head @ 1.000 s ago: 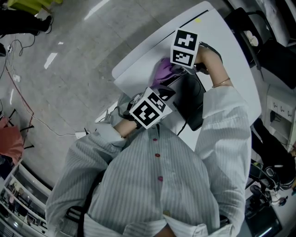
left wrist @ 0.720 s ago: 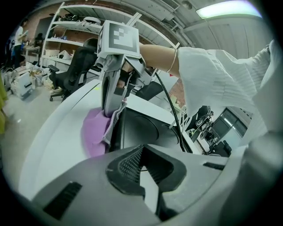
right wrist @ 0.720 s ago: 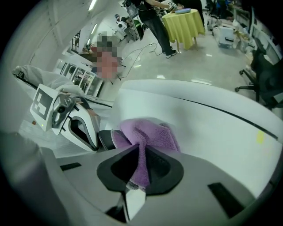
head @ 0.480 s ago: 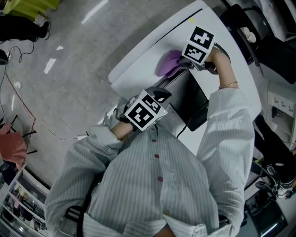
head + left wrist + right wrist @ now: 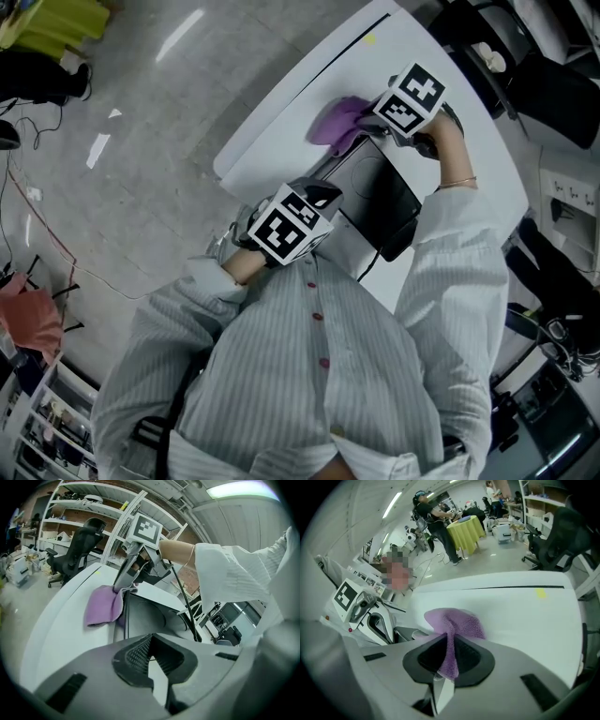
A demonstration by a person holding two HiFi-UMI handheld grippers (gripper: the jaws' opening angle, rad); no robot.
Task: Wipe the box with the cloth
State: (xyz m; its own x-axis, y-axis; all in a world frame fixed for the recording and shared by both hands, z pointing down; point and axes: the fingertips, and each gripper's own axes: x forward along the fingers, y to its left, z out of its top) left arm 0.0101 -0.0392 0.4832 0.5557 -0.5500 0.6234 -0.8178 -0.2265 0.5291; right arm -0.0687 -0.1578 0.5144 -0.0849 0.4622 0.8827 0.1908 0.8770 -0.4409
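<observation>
Purple cloth, black box, white tabletop, grey floor, pale pinstriped shirt with dark red buttons.

white table runs slantwise through the head view, a small yellow mark near its far end. grey floor beside it — thin cables trail across at the left. in the right gripper view, a black office chair stands past the table, a yellow-draped table further back with a person just beside it. shelving lines the wall — left gripper view.
</observation>
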